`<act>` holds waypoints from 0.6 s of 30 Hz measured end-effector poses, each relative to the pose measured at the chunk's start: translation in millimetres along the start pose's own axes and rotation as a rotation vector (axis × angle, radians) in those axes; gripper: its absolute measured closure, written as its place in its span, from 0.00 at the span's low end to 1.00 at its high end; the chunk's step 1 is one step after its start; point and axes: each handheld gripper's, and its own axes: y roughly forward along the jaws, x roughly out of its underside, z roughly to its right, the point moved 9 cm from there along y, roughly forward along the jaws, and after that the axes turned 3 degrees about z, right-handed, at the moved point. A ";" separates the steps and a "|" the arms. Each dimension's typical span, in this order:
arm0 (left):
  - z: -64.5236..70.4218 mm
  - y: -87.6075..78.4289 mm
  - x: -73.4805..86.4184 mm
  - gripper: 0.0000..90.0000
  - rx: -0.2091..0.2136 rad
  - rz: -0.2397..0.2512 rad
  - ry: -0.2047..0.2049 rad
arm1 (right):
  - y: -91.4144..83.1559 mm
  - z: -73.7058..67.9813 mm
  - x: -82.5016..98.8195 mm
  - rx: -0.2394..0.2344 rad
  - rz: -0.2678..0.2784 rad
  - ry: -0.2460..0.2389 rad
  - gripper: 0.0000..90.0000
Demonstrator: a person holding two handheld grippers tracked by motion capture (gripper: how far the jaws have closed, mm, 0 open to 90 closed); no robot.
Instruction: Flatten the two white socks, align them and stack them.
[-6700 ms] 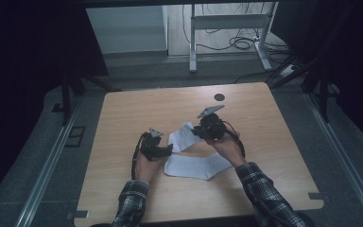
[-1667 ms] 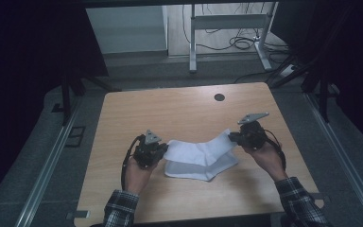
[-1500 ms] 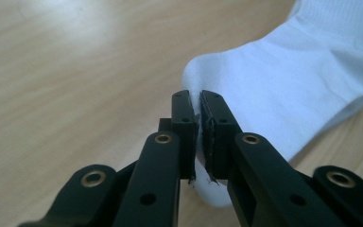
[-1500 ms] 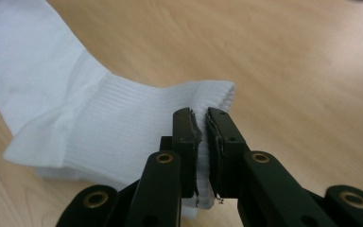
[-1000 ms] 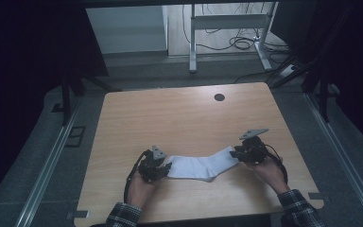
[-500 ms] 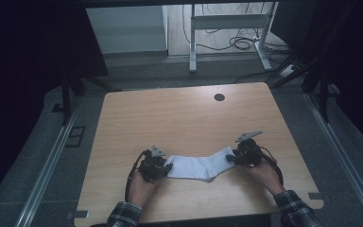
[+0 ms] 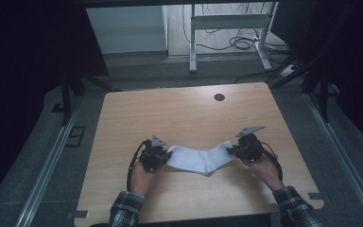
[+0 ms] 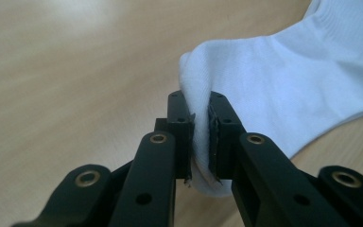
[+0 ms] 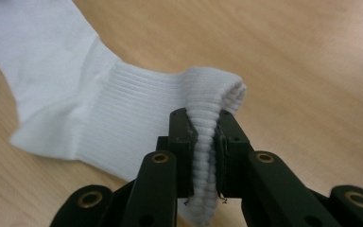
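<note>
Two tools pinch one white sock (image 7: 199,159) between them, low on the near half of the wooden counter (image 7: 179,113). At the left, the left tool (image 7: 163,157) sits in the person's left hand (image 7: 142,176), whose plaid sleeve (image 7: 125,211) comes in from the bottom edge; its jaws have just been closing, and in the left gripper view they are pressed onto a bunched fold of the sock's smooth end (image 8: 199,142), with the fabric squeezed flat between the two black pads and bulging above and below them. From that tool the sock runs rightward across the counter, sagging to a low corner near its middle, where it touches the wood, and rising again toward the other side. At the right, the right tool (image 7: 234,150) is held by the right hand (image 7: 264,168), and its jaws too have just been closing; the right gripper view shows them clamped on the ribbed cuff (image 9: 205,146), which stands up in a folded ridge between the pads while the rest of the sock lies spread on the counter beyond. Farther back on the counter, well apart from both tools, is a dark round hole (image 7: 219,97).
</note>
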 end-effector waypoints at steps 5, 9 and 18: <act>-8.1 -1.5 -20.8 0.91 -0.028 0.019 0.019 | -1.2 9.5 -15.7 0.011 0.031 0.010 0.87; -16.1 1.1 -31.5 0.91 -0.046 0.028 0.019 | -0.3 18.0 -26.7 0.021 0.050 0.024 0.87; -33.6 16.8 -42.7 0.91 -0.082 0.028 0.008 | 8.6 32.5 -44.9 0.042 0.067 0.048 0.87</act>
